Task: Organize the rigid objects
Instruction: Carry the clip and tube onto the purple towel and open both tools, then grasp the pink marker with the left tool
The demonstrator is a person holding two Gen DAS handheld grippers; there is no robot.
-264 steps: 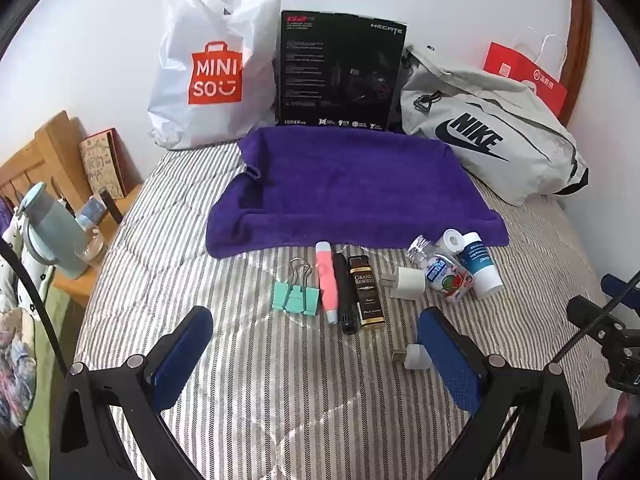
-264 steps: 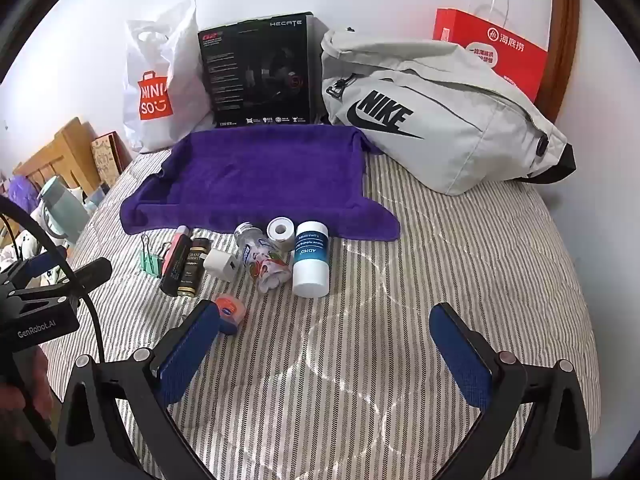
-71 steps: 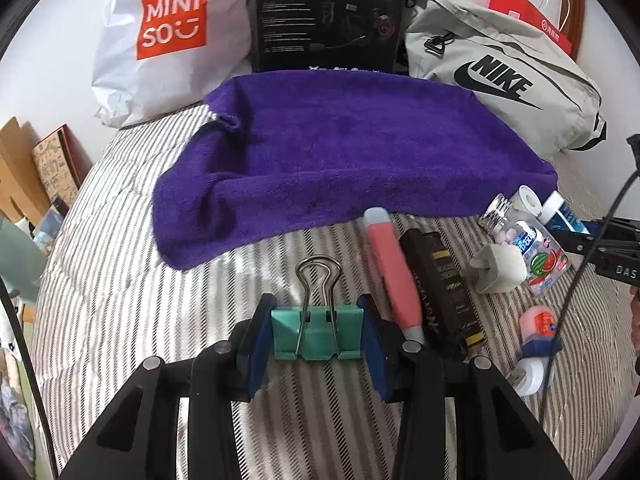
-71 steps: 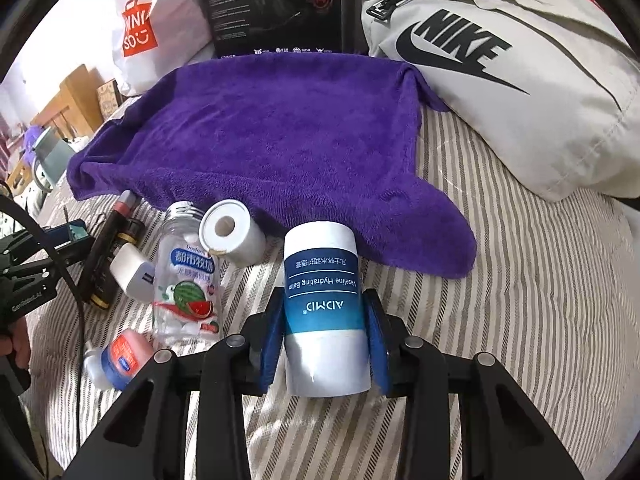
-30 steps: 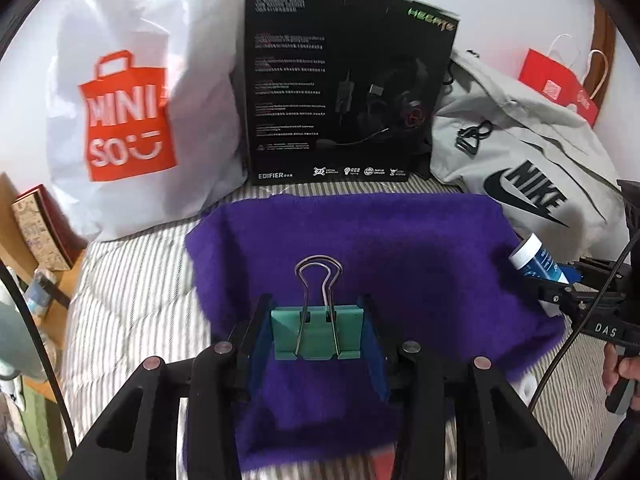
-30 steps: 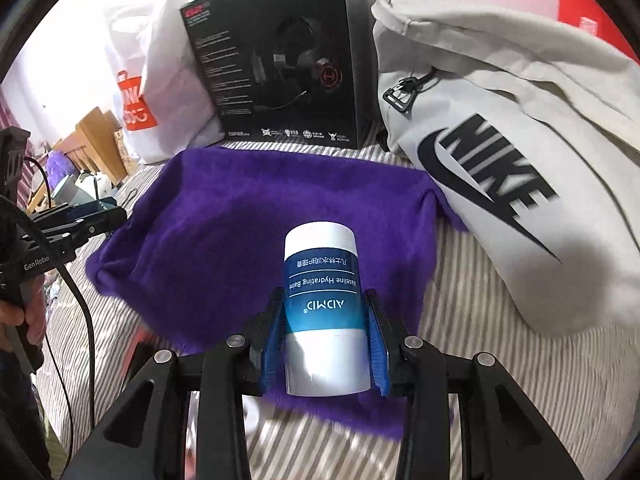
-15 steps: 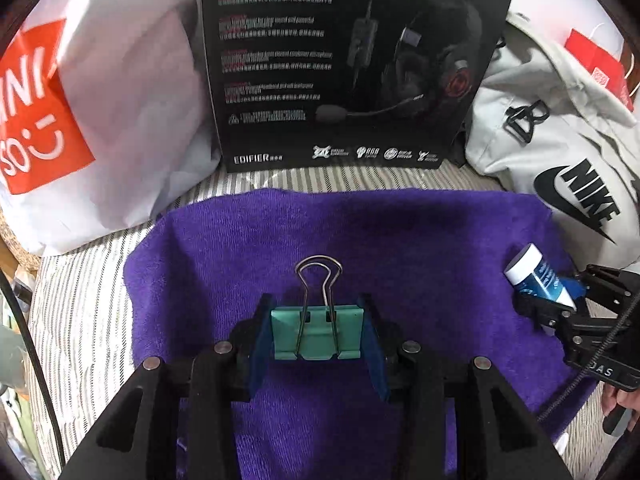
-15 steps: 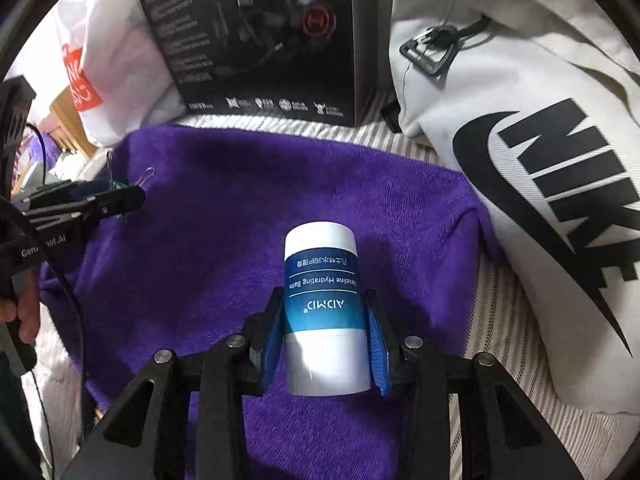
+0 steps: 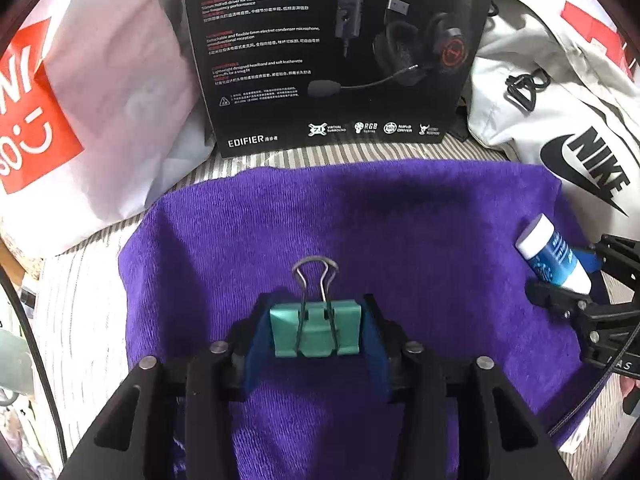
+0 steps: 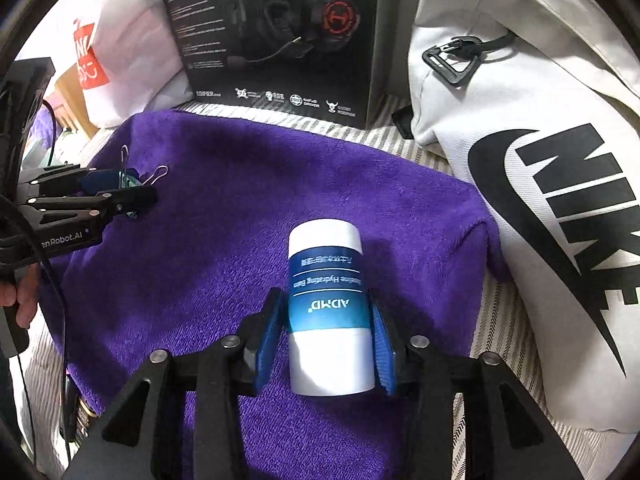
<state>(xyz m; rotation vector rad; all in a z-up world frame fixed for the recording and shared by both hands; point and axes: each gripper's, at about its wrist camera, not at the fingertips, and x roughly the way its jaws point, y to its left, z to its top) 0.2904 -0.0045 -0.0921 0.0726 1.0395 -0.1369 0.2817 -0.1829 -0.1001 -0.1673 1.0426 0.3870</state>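
Left wrist view is showing the left gripper [image 9: 316, 334] clenching a teal binder clip [image 9: 315, 333] over the purple towel's [image 9: 420, 240] left side. Right of it, the right gripper [image 10: 326, 334] is grasping a white-and-blue balm tube [image 10: 326, 304] between its 2 fingers, near the towel's right edge.

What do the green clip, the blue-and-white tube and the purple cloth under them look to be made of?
Binder clip: likely painted sheet metal, matte teal, with bare wire handles.
Balm tube: probably smooth white plastic with a printed blue label band and a slight sheen.
Purple cloth: soft pile fabric, likely microfiber or terry, with fuzzy ribbed texture.
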